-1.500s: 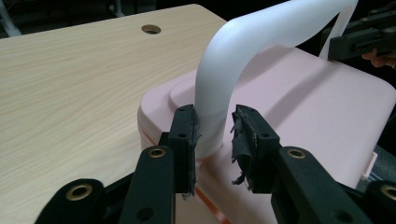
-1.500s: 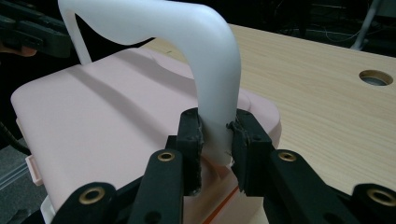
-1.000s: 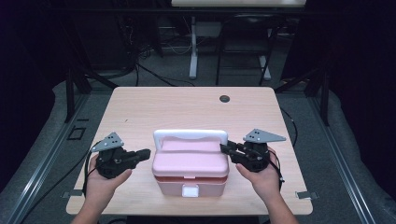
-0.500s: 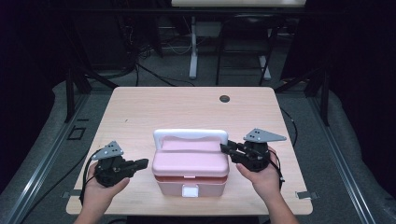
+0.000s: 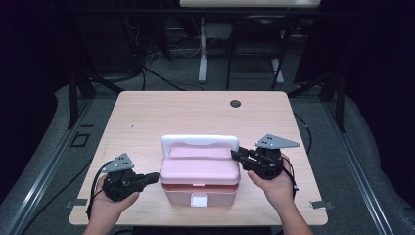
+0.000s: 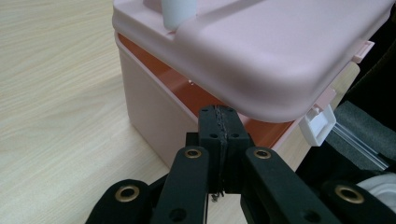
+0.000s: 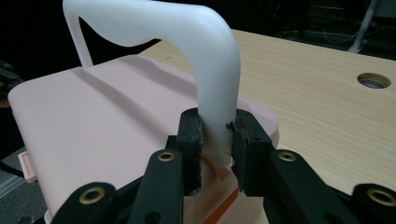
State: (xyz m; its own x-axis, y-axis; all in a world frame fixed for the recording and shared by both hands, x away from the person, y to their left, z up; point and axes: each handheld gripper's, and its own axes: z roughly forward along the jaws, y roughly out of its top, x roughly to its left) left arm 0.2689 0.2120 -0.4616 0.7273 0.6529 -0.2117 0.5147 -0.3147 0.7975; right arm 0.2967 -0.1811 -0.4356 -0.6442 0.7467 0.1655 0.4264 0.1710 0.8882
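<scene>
Right tongs (image 7: 215, 135) on white handle (image 7: 205, 70) — pink box (image 5: 200, 171)

The box (image 5: 200, 178) sits at the table's (image 5: 171, 112) near edge, between both grippers.

1. We see a light wooden table (image 5: 161, 117) with a round grommet hole (image 5: 235, 103) near its far edge.
2. Grey carpet (image 5: 352, 161) covers the floor around it.
3. Metal rails (image 5: 44, 171) run along the floor on both sides.
4. Beyond the table stands a white desk leg (image 5: 202, 54), with dark cables (image 5: 161, 78) trailing on the floor beside it.
5. The far background is dark, and black frame legs (image 5: 78, 83) stand at left and right.
</scene>
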